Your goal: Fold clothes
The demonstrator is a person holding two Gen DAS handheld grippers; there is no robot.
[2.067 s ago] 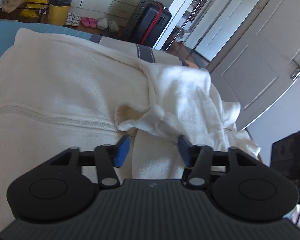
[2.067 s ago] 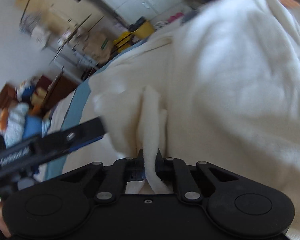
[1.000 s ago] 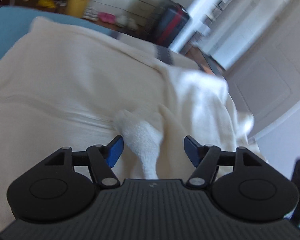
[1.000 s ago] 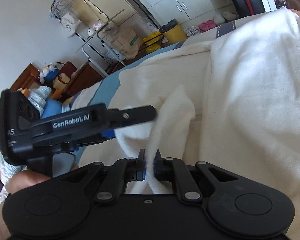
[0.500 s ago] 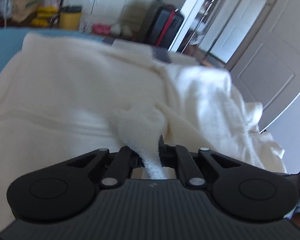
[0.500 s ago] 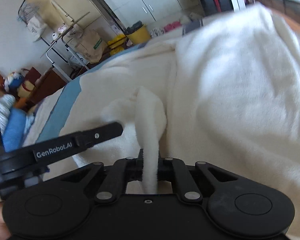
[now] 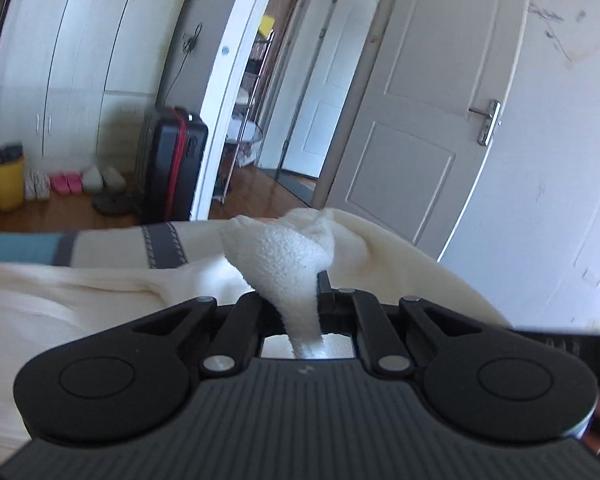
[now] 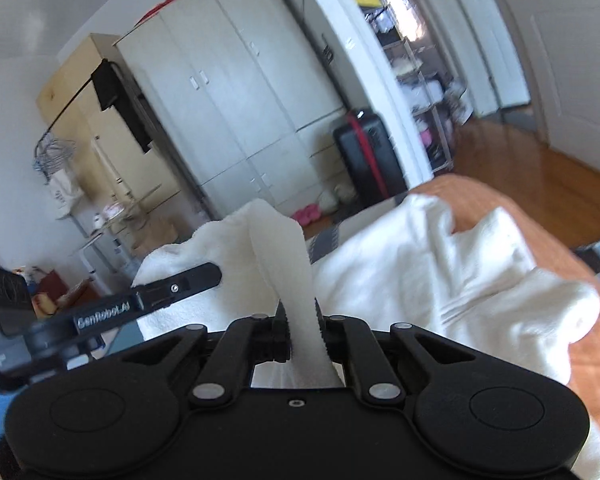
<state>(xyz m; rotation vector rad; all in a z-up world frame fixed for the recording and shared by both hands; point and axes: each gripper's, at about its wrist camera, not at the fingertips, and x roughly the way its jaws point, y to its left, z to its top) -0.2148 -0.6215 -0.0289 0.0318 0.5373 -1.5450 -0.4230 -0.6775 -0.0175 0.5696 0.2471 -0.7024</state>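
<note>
Garment point(image 7: 288, 256) edges in left tool point(image 7: 290, 292), right tool point(image 8: 300, 320).

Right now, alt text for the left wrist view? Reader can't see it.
The left gripper is shut on a bunched fold of a cream fleece garment, the rest of which lies spread on the bed below. Behind stand a black suitcase, white wardrobes and an open door to a hallway.
</note>
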